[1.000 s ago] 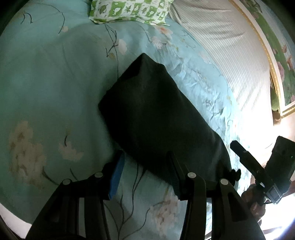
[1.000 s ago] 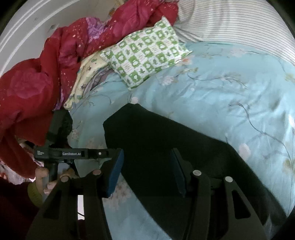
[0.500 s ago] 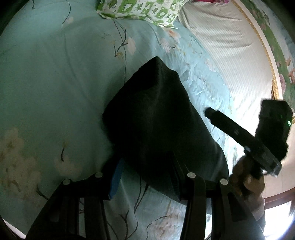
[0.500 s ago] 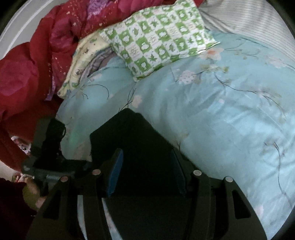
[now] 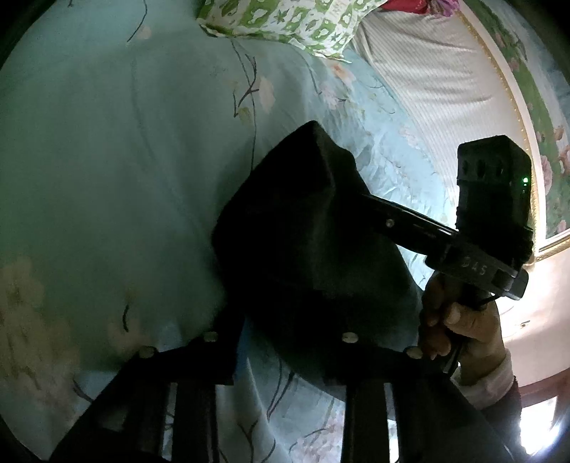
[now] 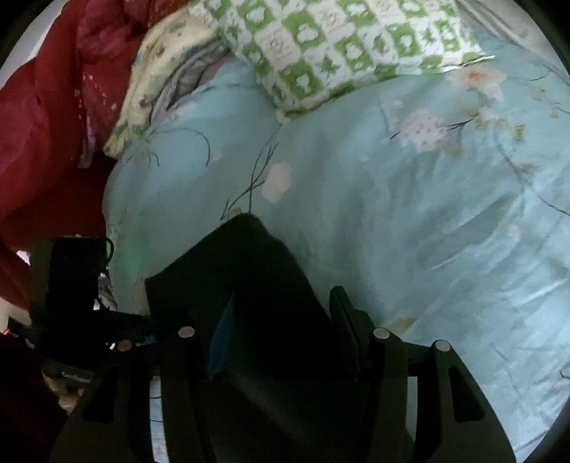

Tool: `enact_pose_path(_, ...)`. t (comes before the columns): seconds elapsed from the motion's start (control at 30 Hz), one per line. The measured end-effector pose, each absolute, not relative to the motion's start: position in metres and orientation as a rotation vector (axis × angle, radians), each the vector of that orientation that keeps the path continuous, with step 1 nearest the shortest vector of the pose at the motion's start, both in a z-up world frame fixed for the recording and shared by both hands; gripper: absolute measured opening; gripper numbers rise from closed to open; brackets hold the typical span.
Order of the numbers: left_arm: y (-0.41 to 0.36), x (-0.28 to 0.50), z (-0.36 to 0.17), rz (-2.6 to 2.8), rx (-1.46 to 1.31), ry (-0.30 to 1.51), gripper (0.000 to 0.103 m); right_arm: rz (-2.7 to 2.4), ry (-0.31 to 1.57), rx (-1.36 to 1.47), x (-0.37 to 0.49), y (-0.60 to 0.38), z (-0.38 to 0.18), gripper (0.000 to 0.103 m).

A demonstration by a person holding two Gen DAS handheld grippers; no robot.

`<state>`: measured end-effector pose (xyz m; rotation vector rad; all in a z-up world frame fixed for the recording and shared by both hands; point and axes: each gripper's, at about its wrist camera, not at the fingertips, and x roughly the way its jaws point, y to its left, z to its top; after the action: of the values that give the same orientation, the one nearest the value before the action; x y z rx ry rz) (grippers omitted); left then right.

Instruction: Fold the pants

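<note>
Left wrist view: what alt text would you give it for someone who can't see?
Folded black pants lie on a teal floral bedspread, between the open left gripper fingers. The hand-held right gripper reaches in from the right; a green-checked pillow sits beyond.

Raised characters reading "D45" are seen in the left wrist view on the black plastic body of the right tool [image 5: 370, 210], on the block just above the hand [image 5: 459, 327] that holds its handle; the first character is faint and could be a zero. In the right wrist view, part of a white printed word is seen on the black plastic body of the left tool [image 6: 149, 320], near the lower left edge of the frame; it is blurred and cut off, and only a beginning like "Gen" can be made out. No other text can be read.
</note>
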<state>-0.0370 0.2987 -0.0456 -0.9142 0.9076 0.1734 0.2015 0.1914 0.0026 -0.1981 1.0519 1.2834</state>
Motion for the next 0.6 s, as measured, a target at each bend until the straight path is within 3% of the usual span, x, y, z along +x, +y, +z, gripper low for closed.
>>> enact_pose_path(0.03,0.299,-0.037,-0.046,0.174,-0.911,0.907,0.024,1.286,1.048,-0.197,0.2,0.191,0.002,0.043)
enact_pose_path(0.2,0.294,-0.034,-0.037,0.174,-0.875,0.899,0.015,1.278,1.008,-0.182,0.194,0.183,0.013,0.028)
enact_pose_path(0.6,0.255,-0.03,0.031,0.068,-0.754,0.8,0.012,1.272,0.835,0.046,0.174,0.102,0.072,0.023)
